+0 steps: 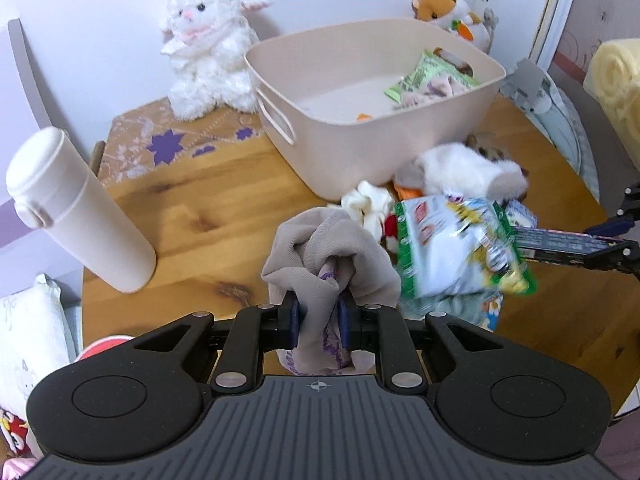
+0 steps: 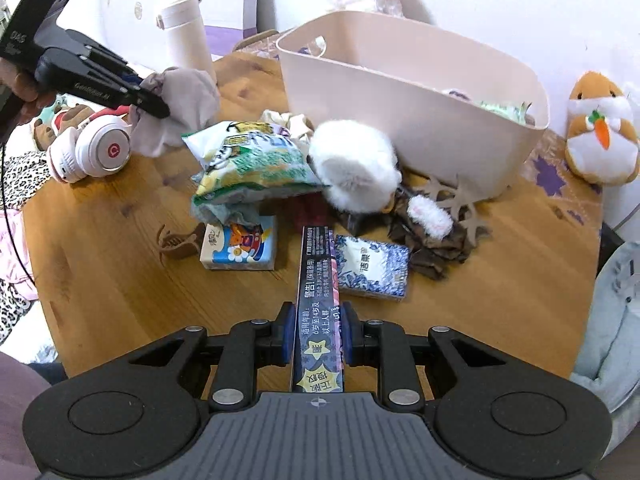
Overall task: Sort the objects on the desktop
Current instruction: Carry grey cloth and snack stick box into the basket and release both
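Note:
My left gripper (image 1: 318,322) is shut on a bunched grey cloth (image 1: 332,258) and holds it above the wooden table (image 1: 200,208); it also shows in the right wrist view (image 2: 154,106) with the cloth (image 2: 184,96). My right gripper (image 2: 318,332) is shut on a long dark printed box (image 2: 318,300), seen in the left wrist view (image 1: 568,246). A beige bin (image 1: 372,92) stands behind, holding a green packet (image 1: 428,76). A green and white snack bag (image 2: 252,164) lies in the pile before the bin (image 2: 408,96).
A white fluffy toy (image 2: 356,164), two tissue packs (image 2: 240,248) (image 2: 372,266), brown cutouts (image 2: 436,236) and white headphones (image 2: 96,148) lie on the table. A white flask (image 1: 76,208) stands left. A lamb plush (image 1: 212,40) and a hamster plush (image 2: 600,128) sit at the back.

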### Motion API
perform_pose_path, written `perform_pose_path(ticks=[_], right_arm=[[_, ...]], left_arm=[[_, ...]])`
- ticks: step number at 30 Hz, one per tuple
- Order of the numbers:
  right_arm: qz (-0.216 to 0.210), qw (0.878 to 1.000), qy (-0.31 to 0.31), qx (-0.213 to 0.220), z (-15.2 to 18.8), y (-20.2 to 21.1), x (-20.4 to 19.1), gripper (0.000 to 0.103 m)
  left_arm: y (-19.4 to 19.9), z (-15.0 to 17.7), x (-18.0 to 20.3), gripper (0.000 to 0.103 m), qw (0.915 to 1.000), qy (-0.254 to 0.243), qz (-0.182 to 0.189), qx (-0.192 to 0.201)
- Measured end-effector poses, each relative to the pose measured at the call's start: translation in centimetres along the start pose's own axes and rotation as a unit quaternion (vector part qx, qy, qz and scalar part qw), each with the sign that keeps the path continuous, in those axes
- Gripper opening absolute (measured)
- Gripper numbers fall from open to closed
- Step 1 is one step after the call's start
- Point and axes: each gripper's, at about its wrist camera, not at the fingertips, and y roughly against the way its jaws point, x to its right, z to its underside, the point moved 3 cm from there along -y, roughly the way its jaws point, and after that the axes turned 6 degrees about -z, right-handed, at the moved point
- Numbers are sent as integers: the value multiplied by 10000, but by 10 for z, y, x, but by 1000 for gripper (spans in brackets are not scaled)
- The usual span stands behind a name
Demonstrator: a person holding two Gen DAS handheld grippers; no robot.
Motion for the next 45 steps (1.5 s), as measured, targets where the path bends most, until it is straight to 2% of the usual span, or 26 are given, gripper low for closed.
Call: perform_pose_path(ticks=[12,24,31,39,45], right_arm=[[155,9993,195,291,-18,51,14,21],[553,9938,325,906,-70,74,57,21],[816,9887,342,1209,-107,69,80,21],[978,9837,-199,1495,-147,45,113,21],[1047,9824,-486,1470,-171,13,128,21]], left_arm=[[10,-40,2,18,9990,-55,51,436],[2,-100,11,18,9969,-78,34,777],[-13,-136,20,18,9956,-132,90,926],[-39,-167,31,18,9954,37,122,953],[-67,-181,38,18,9949,81,-122,996]])
